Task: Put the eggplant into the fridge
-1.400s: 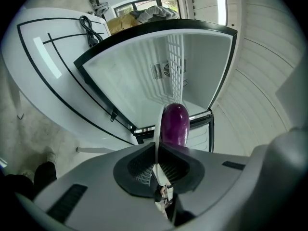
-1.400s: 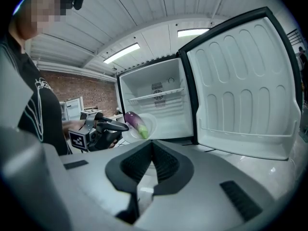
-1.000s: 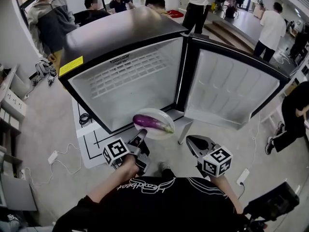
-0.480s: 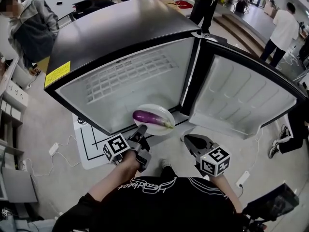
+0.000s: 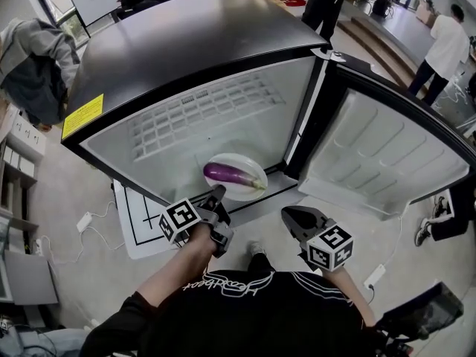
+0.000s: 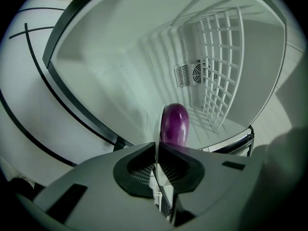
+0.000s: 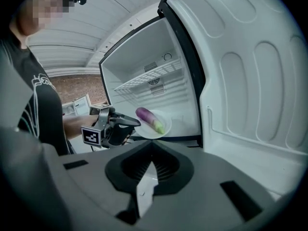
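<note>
Open fridge (image 5: 186,43), black outside, white inside, with its door (image 5: 379,155) swung wide to the right. The left claw (image 5: 216,194) is clamped on the near rim of a white plate (image 5: 251,190); the left gripper view shows the rim edge-on, pinched between the closed jaws. A purple eggplant (image 5: 229,174) with a green stem end lies across the plate, stem pointing right toward the door. The plate is held at the mouth of the fridge, low in the opening, just past the bottom front edge and below the white wire shelf (image 7: 149,78). Can't tell if the plate touches the fridge floor. The right claw (image 5: 291,216) is closed with nothing between its jaws. It sits right of the plate and clear of it, in front of the open door, pointing toward the fridge. A fan vent (image 6: 192,74) shows on the fridge's back wall behind the shelf. A white floor mat (image 5: 137,222) with black lines lies under the fridge's front left corner. Several people stand behind the fridge and at far right.
</note>
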`<state>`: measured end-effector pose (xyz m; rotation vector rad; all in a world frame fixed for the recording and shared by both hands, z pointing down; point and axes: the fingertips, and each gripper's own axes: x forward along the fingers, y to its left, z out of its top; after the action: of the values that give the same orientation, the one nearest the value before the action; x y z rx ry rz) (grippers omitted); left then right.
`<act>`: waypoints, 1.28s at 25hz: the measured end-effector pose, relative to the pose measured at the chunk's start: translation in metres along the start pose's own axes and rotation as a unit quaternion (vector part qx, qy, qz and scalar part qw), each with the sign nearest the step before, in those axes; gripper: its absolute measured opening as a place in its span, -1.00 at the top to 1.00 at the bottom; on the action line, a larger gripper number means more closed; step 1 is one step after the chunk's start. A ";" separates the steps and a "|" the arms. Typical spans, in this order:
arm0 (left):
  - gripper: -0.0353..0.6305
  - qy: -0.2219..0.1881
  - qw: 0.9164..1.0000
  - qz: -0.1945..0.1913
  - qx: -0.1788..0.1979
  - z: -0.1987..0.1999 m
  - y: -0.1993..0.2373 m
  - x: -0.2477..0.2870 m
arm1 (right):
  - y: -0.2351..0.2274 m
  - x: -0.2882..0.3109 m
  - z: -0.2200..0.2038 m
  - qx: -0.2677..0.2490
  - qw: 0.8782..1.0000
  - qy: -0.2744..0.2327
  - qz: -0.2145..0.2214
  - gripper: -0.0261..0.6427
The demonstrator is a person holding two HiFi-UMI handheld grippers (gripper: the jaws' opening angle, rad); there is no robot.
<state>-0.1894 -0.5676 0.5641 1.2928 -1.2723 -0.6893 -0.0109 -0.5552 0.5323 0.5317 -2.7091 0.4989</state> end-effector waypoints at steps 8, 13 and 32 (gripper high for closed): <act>0.82 -0.021 1.000 0.006 0.008 0.022 0.002 0.019 | -0.004 0.017 0.001 -0.006 1.000 0.015 0.011 0.90; 0.82 -0.030 0.999 0.011 0.004 0.035 0.005 0.031 | -0.002 0.030 0.004 -0.011 1.000 0.018 0.022 0.90; 0.82 -0.053 0.998 0.039 -0.006 0.073 0.022 0.075 | -0.002 0.067 0.002 -0.023 0.998 0.036 0.052 0.90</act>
<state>-0.2451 -0.6548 0.5925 1.2025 -1.3946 -0.7160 -0.0693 -0.5777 0.5563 0.3560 -2.6818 0.4715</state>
